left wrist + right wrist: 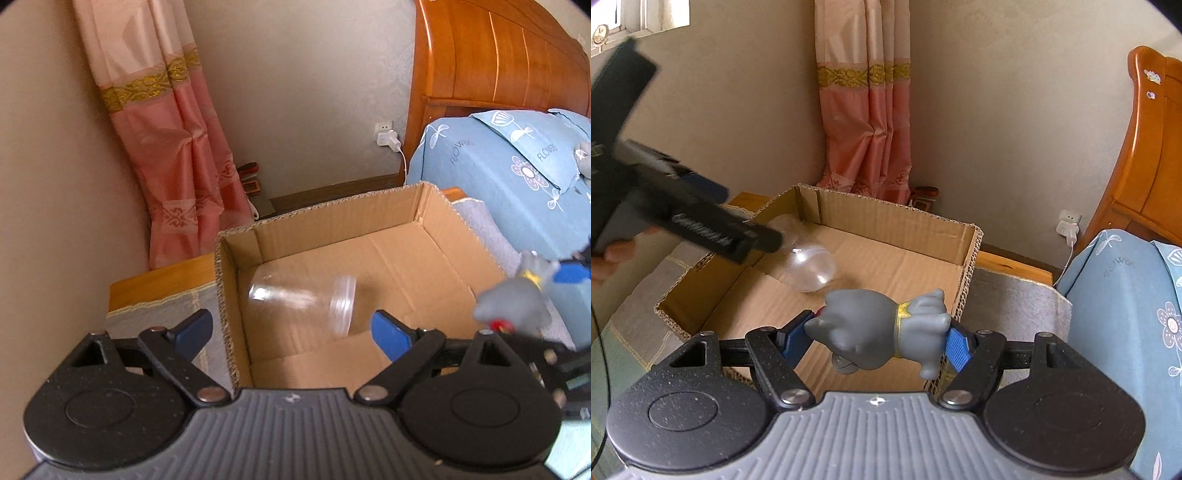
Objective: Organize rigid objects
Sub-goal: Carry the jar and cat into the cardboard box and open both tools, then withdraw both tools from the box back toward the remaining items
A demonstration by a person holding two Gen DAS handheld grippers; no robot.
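A clear plastic jar lies on its side, blurred, inside an open cardboard box; it also shows in the right wrist view. My left gripper is open and empty above the box's near left part, the jar just beyond its fingertips. My right gripper is shut on a grey toy animal with a yellow collar, held above the box's near edge. The toy also shows at the right of the left wrist view.
The box stands on a cloth-covered wooden table. A blue flowered quilt and wooden headboard are to the right. A pink curtain hangs in the corner. A wall socket with charger is behind the box.
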